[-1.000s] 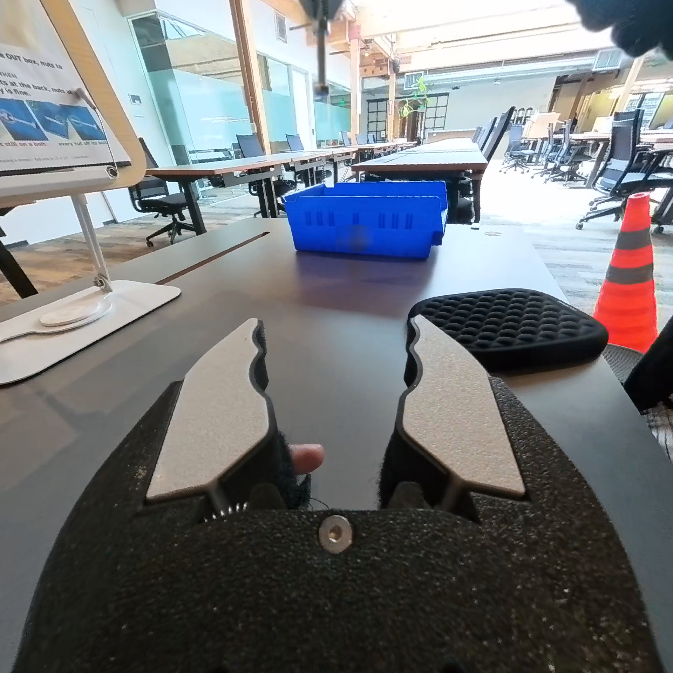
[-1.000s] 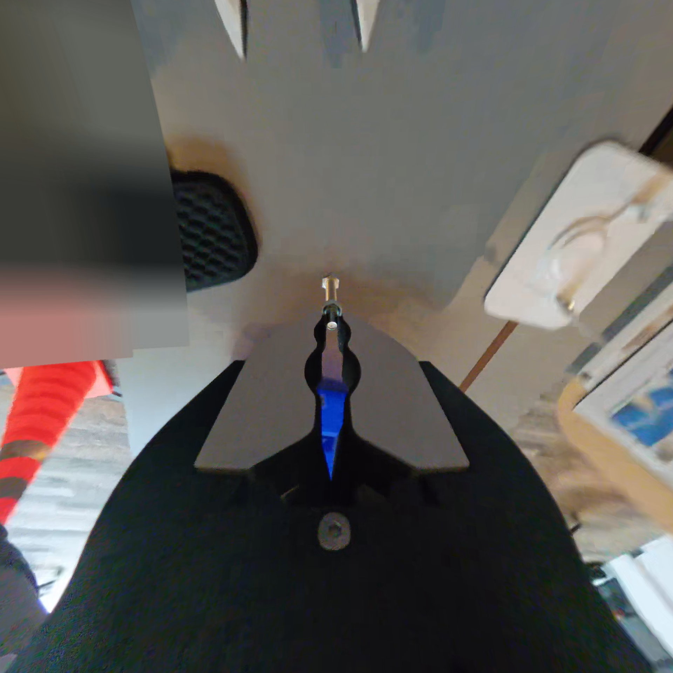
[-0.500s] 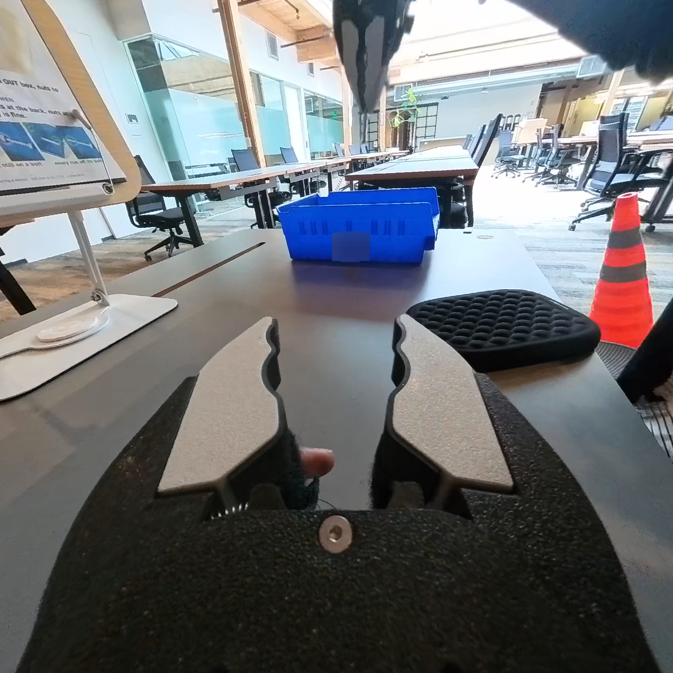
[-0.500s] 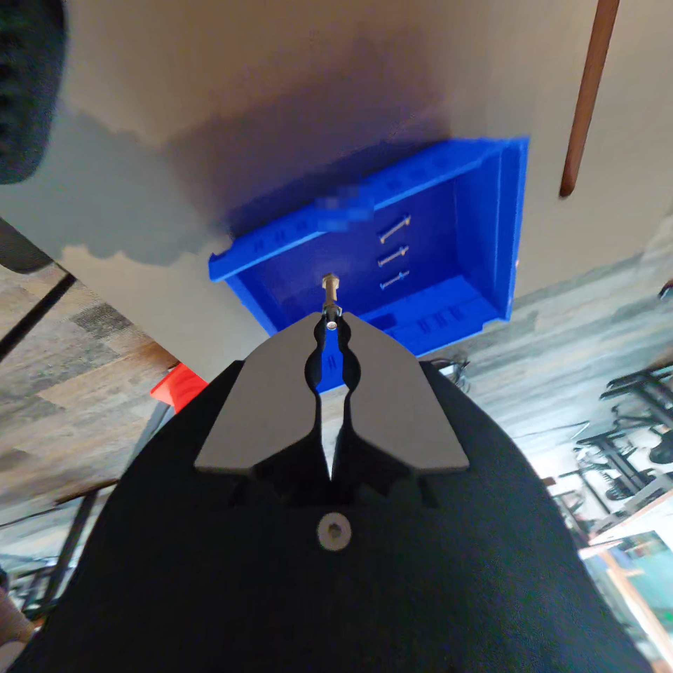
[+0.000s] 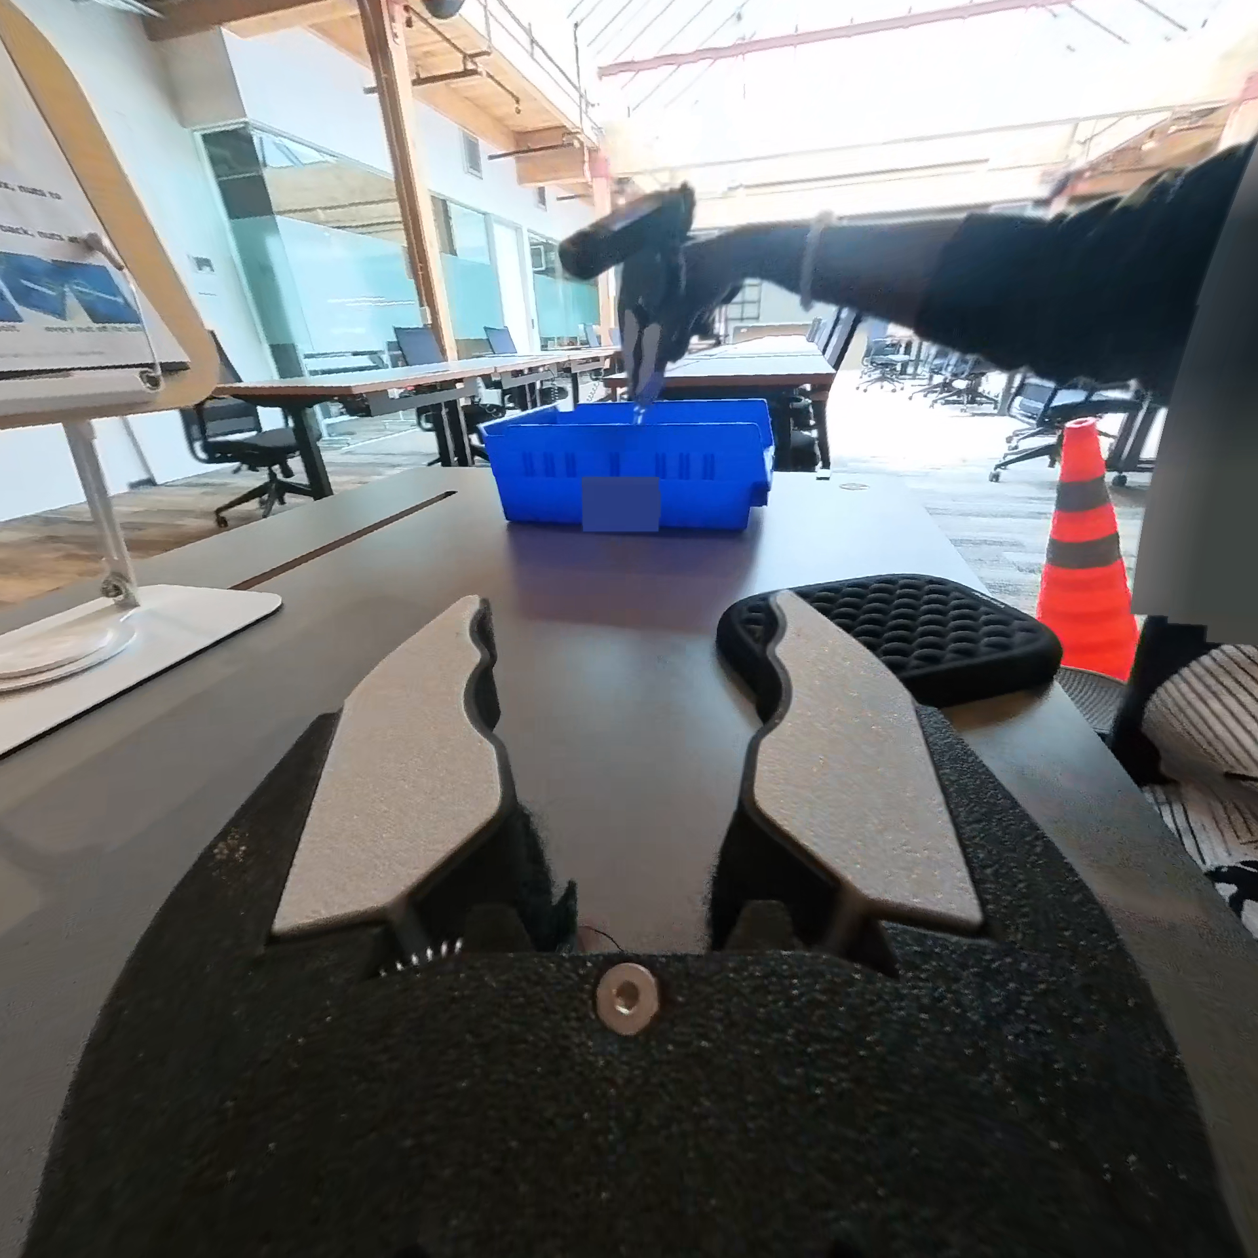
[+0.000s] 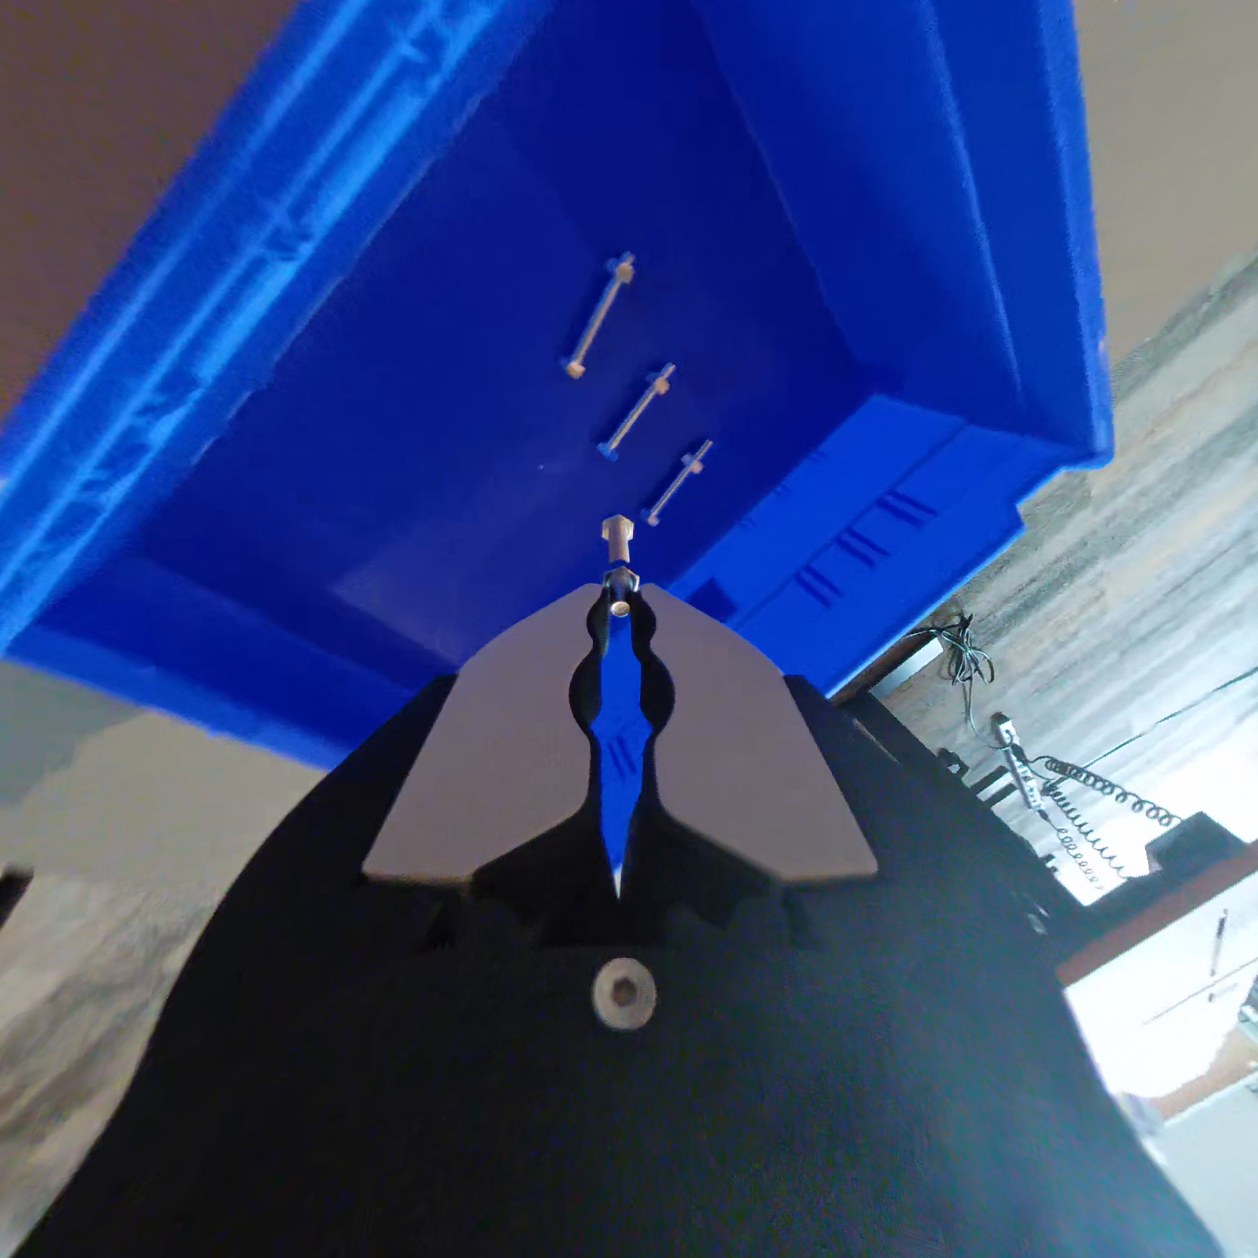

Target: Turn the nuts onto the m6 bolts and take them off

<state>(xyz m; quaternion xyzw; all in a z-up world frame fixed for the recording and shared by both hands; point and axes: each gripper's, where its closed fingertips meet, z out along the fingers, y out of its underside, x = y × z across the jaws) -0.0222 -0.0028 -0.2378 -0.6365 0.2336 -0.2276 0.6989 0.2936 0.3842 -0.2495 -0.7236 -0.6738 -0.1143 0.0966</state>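
Over the blue bin: right gripper pinched a nutted bolt by its tip.
Risk: bolt could slip, land askew.
Left gripper: gaped empty.

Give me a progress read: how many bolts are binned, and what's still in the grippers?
Done: three bolts with nuts on them lie in the blue bin. In hand: the right gripper is shut on a fourth bolt with its nut, held over the bin. The left gripper is open and empty above the table. Left: release that bolt.
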